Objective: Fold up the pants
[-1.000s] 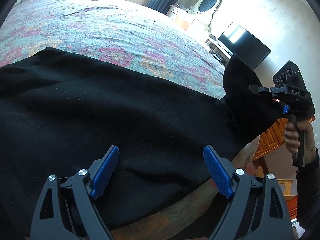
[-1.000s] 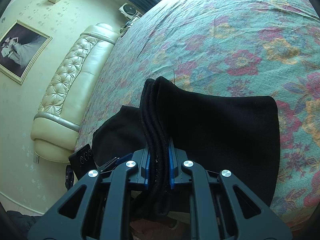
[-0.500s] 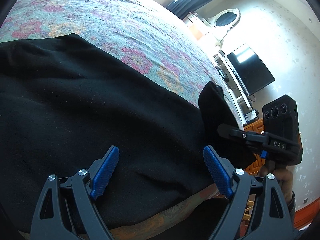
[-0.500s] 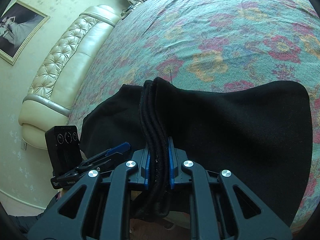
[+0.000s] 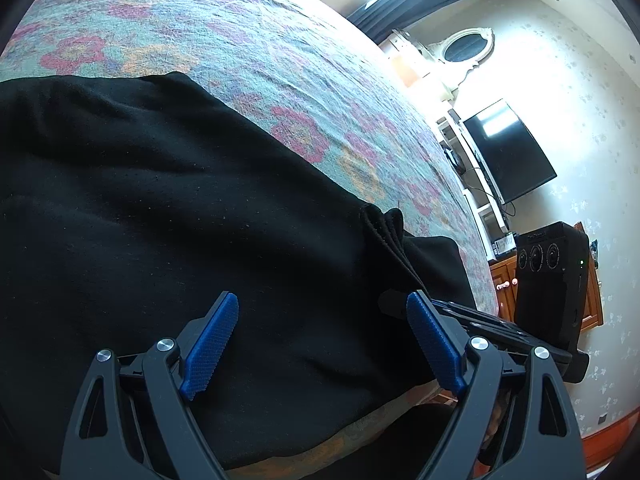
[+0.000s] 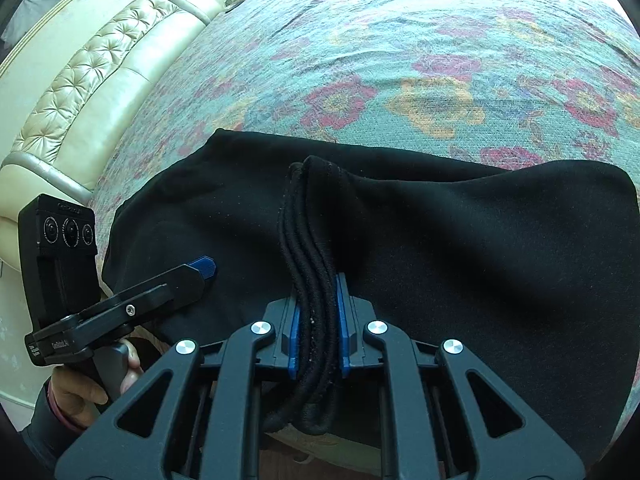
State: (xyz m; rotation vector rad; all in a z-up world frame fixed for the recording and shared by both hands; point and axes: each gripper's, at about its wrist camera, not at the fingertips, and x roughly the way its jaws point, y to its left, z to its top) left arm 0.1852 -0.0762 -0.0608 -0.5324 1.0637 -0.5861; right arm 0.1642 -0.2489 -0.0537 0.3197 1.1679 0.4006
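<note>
Garment: the black knit fabric pants [image 6: 460, 248] lie spread on the floral teal-and-pink bedspread [image 6: 400, 60], at the bed's near edge, with some cloth hanging over that edge.
Long axis: it runs left to right across both my views, roughly along the bed edge.
Held part: a bunched stack of corded hems [image 6: 310, 280] stands up from the flat cloth and points away from me, toward the middle of the bed.
Right gripper [image 6: 316, 320]: my fingers are pressed together on that bunch, blue pads on either side; the layers pass between them and trail out below.
Left gripper [image 5: 324, 344]: my fingers are spread wide, with nothing between them, hovering just above the flat cloth. I cannot tell whether the tips touch it.
Deciding relation: the held bunch lies to the right of my left fingers and just ahead of them, so the right hand is the nearer one and already has the edge.
Judgement: the fold turns on carrying the pinched end along the long axis over the flat part while the left pins the cloth.
Risk: the layers may slip unevenly.
</note>
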